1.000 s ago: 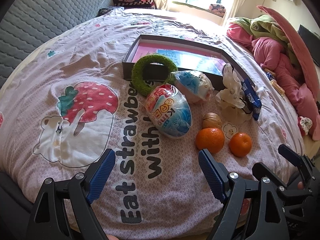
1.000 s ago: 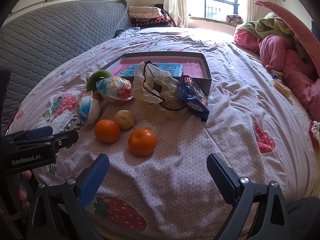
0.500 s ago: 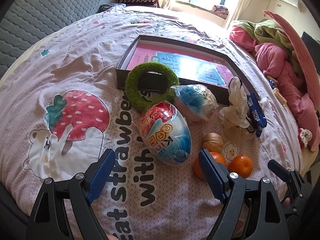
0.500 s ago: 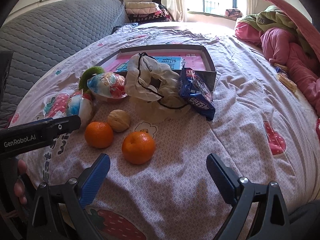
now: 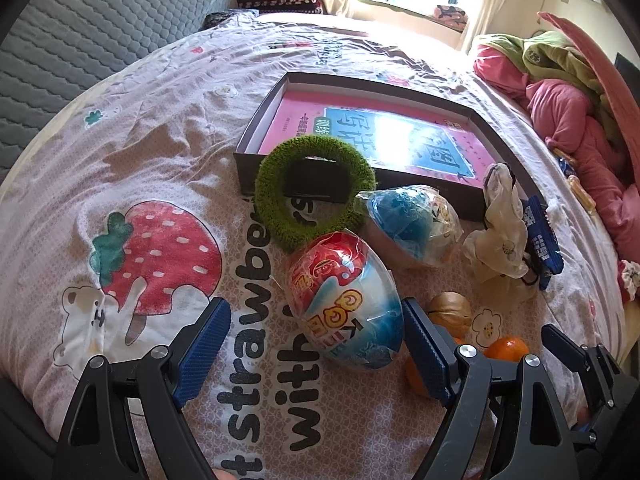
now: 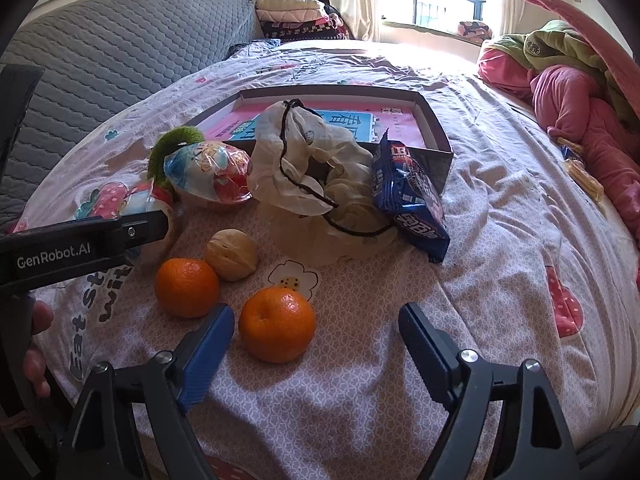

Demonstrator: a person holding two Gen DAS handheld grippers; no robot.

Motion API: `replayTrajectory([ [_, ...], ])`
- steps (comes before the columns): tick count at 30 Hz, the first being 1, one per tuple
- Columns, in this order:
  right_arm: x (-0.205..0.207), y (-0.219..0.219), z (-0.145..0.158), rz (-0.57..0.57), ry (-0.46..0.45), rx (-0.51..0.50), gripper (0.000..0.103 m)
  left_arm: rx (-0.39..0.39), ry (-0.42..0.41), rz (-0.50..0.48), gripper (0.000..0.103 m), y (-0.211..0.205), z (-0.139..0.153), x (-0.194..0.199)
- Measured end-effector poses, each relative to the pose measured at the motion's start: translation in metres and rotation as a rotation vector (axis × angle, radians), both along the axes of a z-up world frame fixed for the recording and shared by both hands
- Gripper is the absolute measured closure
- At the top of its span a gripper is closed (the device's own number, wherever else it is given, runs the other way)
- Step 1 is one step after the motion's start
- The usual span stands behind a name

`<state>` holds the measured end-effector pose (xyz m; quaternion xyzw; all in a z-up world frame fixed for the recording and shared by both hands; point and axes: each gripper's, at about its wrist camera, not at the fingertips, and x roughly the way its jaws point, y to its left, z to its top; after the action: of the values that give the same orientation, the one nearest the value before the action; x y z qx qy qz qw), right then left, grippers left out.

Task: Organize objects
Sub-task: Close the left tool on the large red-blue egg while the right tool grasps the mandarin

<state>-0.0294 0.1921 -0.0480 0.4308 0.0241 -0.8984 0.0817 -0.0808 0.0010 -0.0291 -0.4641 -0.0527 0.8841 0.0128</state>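
Note:
My left gripper (image 5: 314,346) is open, and a big wrapped toy egg (image 5: 344,300) lies on the bed between its fingers, close to the right one. My right gripper (image 6: 316,350) is closing around an orange (image 6: 277,325); its pads do not press the fruit. A second orange (image 6: 187,287) and a walnut (image 6: 232,254) lie just left of it. Behind them lie another wrapped egg (image 6: 208,176), a green fuzzy ring (image 5: 276,216), a cream drawstring pouch (image 6: 304,168) and a blue snack packet (image 6: 408,200). A shallow dark box (image 5: 256,148) holds a pink book.
Everything lies on a bed with a strawberry-print quilt (image 5: 160,184). A grey padded headboard (image 6: 120,52) runs along the left. Pink and green bedding (image 6: 580,92) is heaped on the right. Folded blankets (image 6: 296,16) sit by the window.
Both grippers have moved forward and a little down toward the objects. The egg now lies between the left fingers and the orange between the right ones. The right jaws have narrowed.

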Motion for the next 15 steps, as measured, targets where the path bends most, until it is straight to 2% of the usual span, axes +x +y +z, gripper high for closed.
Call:
replayTrajectory([
  [12,0.002,-0.011,-0.004,0.036,0.016,0.036,0.037,-0.013,-0.007,0.017,0.018,0.0,-0.004,-0.006],
  [15,0.004,-0.014,-0.006,0.044,0.023,0.055,0.04,-0.025,-0.003,0.011,0.025,0.002,-0.004,-0.006],
])
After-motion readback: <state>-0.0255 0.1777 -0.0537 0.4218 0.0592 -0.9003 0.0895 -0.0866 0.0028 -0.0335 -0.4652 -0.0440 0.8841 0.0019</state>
